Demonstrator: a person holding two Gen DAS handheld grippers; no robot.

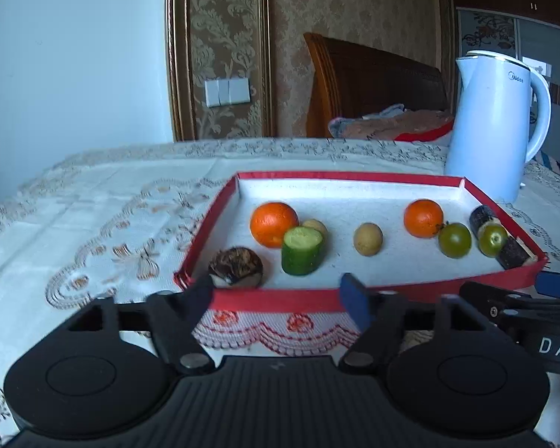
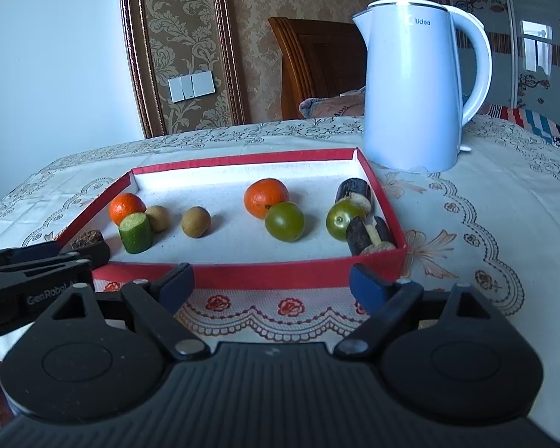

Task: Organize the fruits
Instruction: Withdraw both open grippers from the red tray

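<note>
A red-rimmed tray (image 1: 272, 298) (image 2: 272, 274) holds two oranges (image 1: 273, 224) (image 1: 423, 218) (image 2: 265, 198), a cucumber piece (image 1: 301, 250) (image 2: 135, 232), two brown longans (image 1: 367, 239) (image 2: 195, 221), two green tomatoes (image 1: 454, 239) (image 2: 284, 221), dark sugarcane pieces (image 1: 513, 253) (image 2: 358, 235) and a dark brown round fruit (image 1: 236, 266). My left gripper (image 1: 280, 295) is open and empty at the tray's near edge. My right gripper (image 2: 270, 282) is open and empty at the near edge too, to the right of the left one.
A white kettle (image 1: 494, 123) (image 2: 416, 86) stands behind the tray at the right. The table has a lace cloth (image 1: 93, 224). A wooden headboard (image 1: 373, 86) and wall are behind.
</note>
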